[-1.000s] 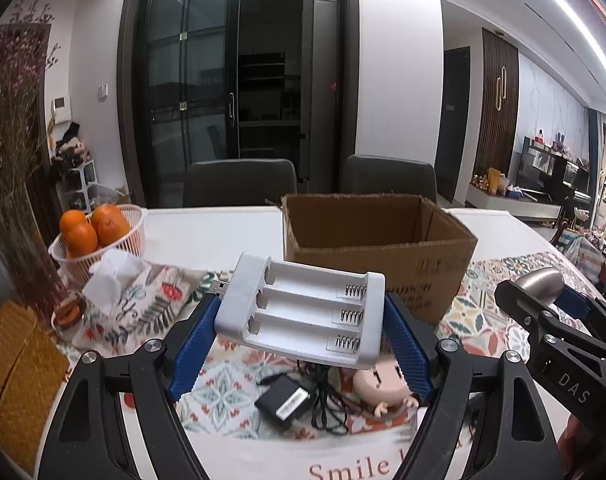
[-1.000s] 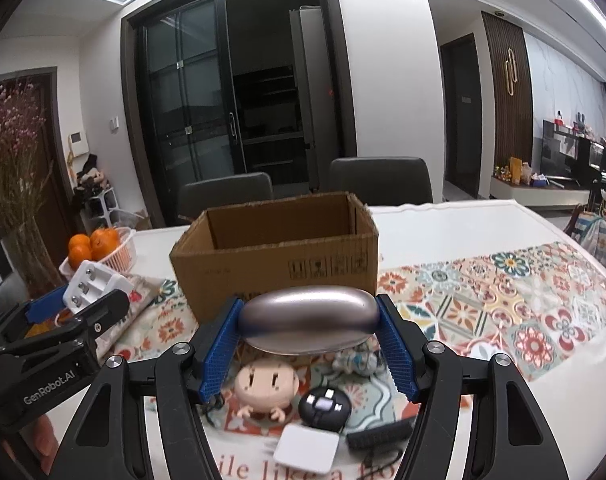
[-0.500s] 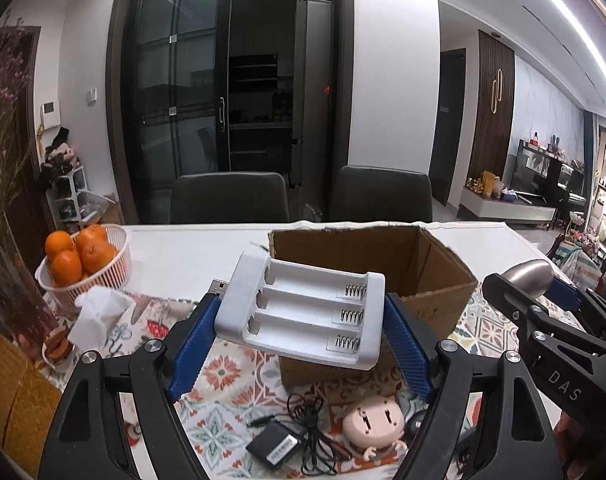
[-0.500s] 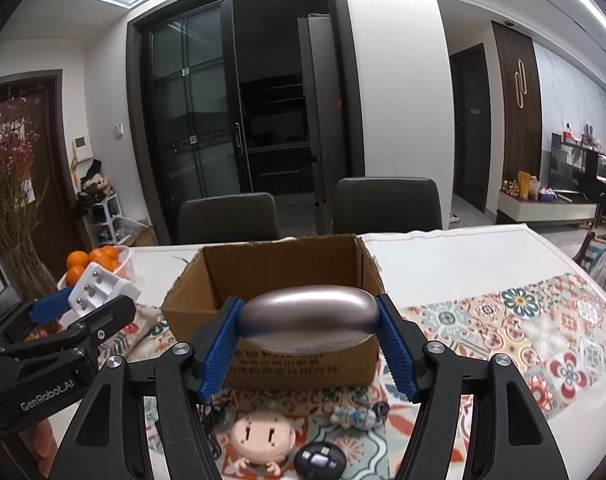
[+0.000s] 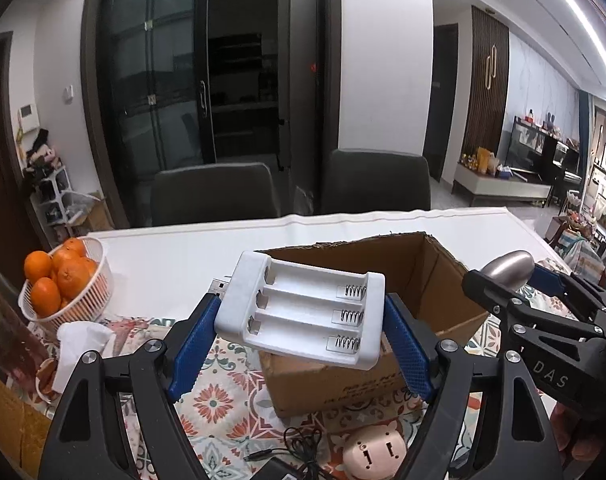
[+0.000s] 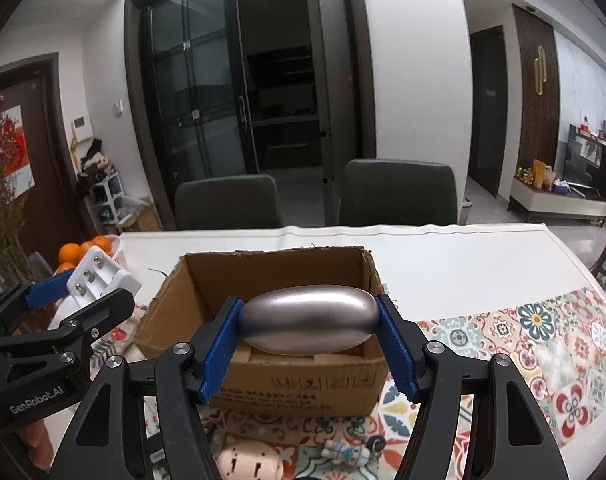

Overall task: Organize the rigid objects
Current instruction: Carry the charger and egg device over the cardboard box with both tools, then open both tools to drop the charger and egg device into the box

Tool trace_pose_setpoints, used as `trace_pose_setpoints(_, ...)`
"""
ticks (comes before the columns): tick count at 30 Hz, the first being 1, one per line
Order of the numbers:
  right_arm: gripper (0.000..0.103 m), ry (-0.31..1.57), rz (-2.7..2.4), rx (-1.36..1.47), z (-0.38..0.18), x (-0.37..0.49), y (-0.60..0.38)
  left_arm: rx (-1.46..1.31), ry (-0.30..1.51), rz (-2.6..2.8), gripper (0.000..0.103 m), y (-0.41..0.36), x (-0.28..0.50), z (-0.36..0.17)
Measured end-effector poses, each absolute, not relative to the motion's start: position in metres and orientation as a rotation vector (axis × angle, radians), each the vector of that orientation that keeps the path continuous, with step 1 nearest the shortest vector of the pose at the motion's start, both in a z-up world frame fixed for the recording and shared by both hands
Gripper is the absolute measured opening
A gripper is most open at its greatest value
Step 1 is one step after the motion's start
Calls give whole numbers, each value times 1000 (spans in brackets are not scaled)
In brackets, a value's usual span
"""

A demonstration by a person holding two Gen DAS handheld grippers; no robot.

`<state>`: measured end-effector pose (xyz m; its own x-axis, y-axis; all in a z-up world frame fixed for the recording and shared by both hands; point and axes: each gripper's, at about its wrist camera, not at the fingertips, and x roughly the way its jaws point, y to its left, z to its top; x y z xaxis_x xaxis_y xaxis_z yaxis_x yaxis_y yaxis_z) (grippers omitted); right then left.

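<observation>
- My left gripper has its blue fingers pinching a white plastic three-slot battery charger by its ends, held tilted in the air, before the near left corner of the open brown cardboard box.
- My right gripper pinches a smooth silver-pink metallic oval case end to end, in front of the box's opening.
- The box stands on the counter, partly on a floral patterned cloth.
- Near me on the cloth lie a pink cartoon-face figurine, a small astronaut toy and a black adapter with cable.
- A white basket of oranges sits far left.
</observation>
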<state>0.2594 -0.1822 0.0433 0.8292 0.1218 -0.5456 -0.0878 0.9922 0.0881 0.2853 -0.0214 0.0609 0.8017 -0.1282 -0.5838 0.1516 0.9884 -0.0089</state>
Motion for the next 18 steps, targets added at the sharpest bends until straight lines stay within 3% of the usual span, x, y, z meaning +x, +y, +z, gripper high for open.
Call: trace_pose_setpoints(18, 66, 789, 146, 73, 16, 329, -196, 34, 858, -153, 81, -35, 356, 30)
